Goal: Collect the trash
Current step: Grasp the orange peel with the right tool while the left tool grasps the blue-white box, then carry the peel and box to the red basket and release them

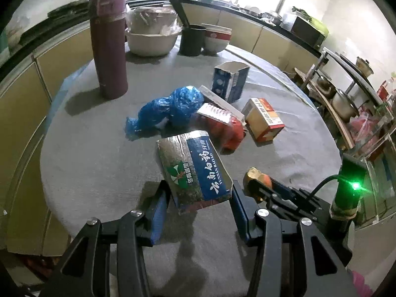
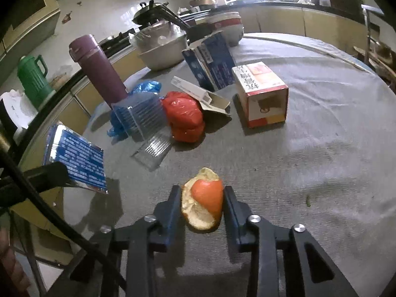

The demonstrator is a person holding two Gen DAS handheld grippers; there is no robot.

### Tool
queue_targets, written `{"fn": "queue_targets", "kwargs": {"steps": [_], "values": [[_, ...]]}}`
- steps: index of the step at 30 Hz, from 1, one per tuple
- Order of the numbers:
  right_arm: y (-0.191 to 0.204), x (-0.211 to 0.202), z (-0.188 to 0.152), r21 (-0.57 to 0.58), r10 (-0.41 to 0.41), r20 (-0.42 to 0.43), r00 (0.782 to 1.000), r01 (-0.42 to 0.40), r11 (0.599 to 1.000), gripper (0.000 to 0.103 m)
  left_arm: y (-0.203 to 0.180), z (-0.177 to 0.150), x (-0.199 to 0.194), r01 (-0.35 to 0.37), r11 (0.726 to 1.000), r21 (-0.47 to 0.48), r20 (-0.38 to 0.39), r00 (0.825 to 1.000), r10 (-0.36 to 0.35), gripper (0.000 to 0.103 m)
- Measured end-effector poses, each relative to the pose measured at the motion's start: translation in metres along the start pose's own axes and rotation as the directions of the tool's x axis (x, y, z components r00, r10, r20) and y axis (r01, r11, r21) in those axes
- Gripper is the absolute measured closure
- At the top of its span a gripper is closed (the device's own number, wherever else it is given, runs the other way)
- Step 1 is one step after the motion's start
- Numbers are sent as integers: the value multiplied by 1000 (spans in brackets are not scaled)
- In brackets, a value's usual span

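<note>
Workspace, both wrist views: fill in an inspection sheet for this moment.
Surface: round table under grey cloth.
Job's things: toothpaste box, orange peel, red bag, blue bag, red-and-white carton, open blue carton.
Clutter: purple flask, bowls.
Grippers: left gripper grips the toothpaste box; right gripper grips the peel.
Cables: black cable at left edge.
Surroundings: kitchen counter, window.

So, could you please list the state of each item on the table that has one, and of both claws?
Left claw: shut on the toothpaste box.
Toothpaste box: open-ended, lifted and tilted.
Right claw: shut on the orange peel.
Orange peel: gripped between the pads.
Blue carton: upright, top open.
Red-and-white box: on its side, end open.
Purple flask: upright, lid closed.
Red bag: crumpled.
Blue bag: crumpled.
</note>
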State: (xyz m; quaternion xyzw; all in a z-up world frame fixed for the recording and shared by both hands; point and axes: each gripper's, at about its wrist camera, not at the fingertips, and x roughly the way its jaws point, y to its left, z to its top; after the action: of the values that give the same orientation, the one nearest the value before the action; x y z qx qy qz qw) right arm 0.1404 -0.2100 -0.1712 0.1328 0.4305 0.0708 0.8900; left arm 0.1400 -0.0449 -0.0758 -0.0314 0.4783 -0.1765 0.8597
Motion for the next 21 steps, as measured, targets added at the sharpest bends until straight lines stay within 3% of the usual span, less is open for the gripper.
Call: {"fn": "queue_targets", "kwargs": {"steps": [7,14,21], "values": [[-34,-33,-7,96,18,54,998,-23,995,73,-30,-11,-4,40,997,73,-21,999,-39,53],[-85,-96,-23,216,10,159,987,-44,975,73,-68,-27,1,87,985,147,-65,995,-78,53],[-134,-163,-58,319,-66,233,970,-12,948,73,-121,-48,0,183,947,265,-108,981,-160,53]]}}
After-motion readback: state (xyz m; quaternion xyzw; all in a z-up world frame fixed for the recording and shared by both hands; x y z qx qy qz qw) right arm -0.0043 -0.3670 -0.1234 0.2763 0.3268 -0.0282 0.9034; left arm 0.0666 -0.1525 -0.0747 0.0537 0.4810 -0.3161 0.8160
